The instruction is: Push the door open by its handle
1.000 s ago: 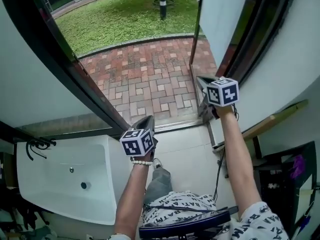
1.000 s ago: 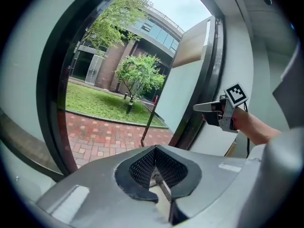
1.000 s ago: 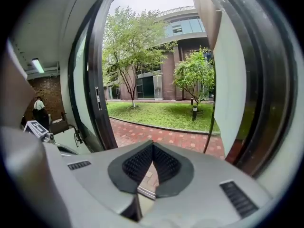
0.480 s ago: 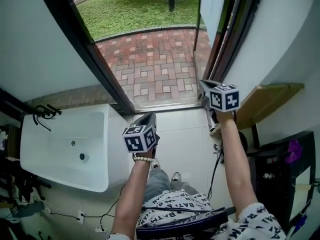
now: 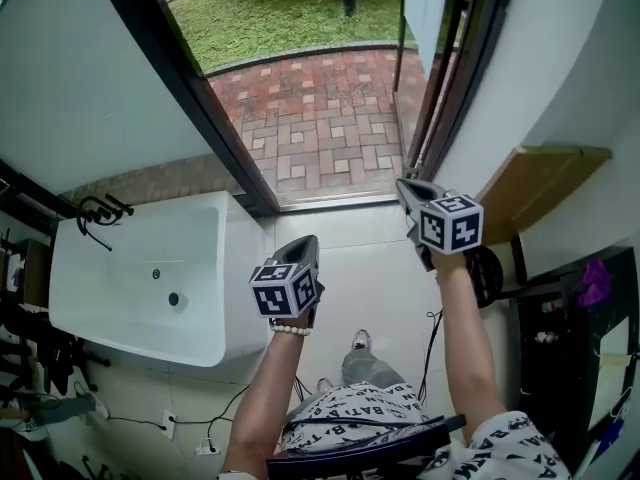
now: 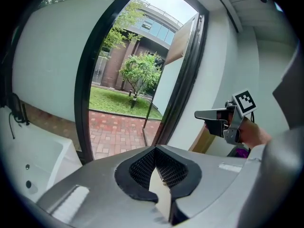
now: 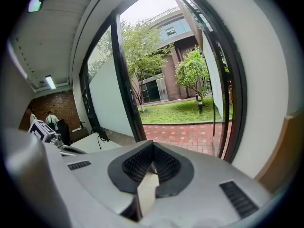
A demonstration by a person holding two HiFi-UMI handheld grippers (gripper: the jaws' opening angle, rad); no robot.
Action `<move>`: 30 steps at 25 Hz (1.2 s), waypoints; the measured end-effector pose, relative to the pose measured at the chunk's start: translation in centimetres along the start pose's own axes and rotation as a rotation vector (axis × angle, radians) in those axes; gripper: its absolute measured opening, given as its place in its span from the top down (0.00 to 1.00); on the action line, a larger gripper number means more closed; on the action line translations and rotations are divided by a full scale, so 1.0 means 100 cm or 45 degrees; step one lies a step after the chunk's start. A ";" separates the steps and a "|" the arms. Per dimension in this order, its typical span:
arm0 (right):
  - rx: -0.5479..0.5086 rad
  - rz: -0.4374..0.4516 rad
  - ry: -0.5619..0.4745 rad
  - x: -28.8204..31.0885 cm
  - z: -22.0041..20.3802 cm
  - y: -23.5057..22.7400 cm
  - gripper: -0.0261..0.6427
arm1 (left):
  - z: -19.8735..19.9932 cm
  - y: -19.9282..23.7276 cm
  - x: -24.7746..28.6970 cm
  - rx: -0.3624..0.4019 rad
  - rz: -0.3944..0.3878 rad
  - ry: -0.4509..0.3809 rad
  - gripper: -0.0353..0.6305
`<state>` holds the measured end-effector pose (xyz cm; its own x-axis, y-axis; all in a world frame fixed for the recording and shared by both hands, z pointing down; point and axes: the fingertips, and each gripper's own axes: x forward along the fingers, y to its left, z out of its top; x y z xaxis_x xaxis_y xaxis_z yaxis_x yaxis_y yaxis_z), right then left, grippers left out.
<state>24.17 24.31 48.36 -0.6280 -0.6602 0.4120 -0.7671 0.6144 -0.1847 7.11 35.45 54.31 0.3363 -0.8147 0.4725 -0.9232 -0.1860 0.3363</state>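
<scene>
The glass door (image 5: 428, 6) stands swung outward at the top right of the head view, with a thin dark bar (image 5: 403, 58) along its edge and a black frame (image 5: 455, 78) beside it. The same door (image 6: 178, 42) shows in the left gripper view, and the doorway (image 7: 190, 103) in the right gripper view. My right gripper (image 5: 404, 185) is shut and empty, held in the air inside the room, short of the frame. My left gripper (image 5: 307, 242) is also shut and empty, lower and to the left. Neither touches the door. Both pairs of pads meet: left (image 6: 159, 190), right (image 7: 146, 186).
A white sink (image 5: 205, 268) sits against the left wall, with a dark tap (image 5: 95, 213). At the right wall hangs a wooden shelf (image 5: 545, 183). Red brick paving (image 5: 320, 108) and lawn (image 5: 280, 18) lie past the threshold. Cables (image 5: 432, 343) trail on the tiled floor.
The view has drawn back from the doorway: the threshold and sink sit higher and farther off, and both grippers are now over the indoor tiles. Both stayed shut.
</scene>
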 end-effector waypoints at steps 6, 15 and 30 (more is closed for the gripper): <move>0.002 -0.052 0.026 -0.028 -0.038 0.048 0.94 | -0.011 0.005 -0.038 0.027 -0.003 -0.028 0.97; 0.047 -0.139 0.038 -0.067 -0.082 0.091 0.94 | -0.029 0.014 -0.082 0.055 -0.005 -0.061 0.97; 0.063 -0.142 0.032 -0.083 -0.095 0.123 0.94 | -0.028 0.002 -0.100 0.033 -0.060 -0.100 0.97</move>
<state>21.19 41.44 51.12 -0.5351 -0.7119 0.4548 -0.8381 0.5151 -0.1798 4.08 45.13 51.93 0.3647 -0.8450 0.3911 -0.9116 -0.2386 0.3347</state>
